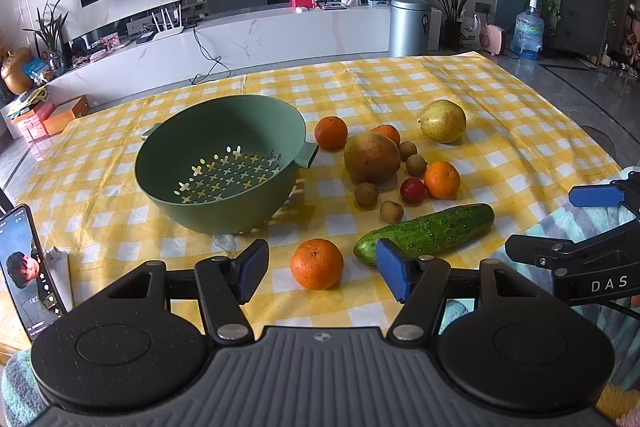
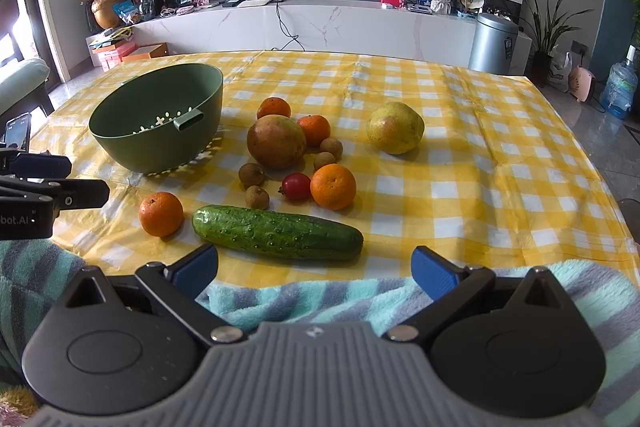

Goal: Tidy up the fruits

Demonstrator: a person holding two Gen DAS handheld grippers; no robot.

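Both grippers wide apart, empty.

Bright daylight from left; soft shadows under fruit; sharp focus; fisheye bending at edges.

Near edge of counter w/ checked cloth: open lane on the right, nothing btwn right tool and pear. Cucumber lies across the front, blocking straight path to the fruit cluster. Lone orange sits just ahead of left tool, btwn its spread fingers. Colander walls off the left; phone stands at far left edge.
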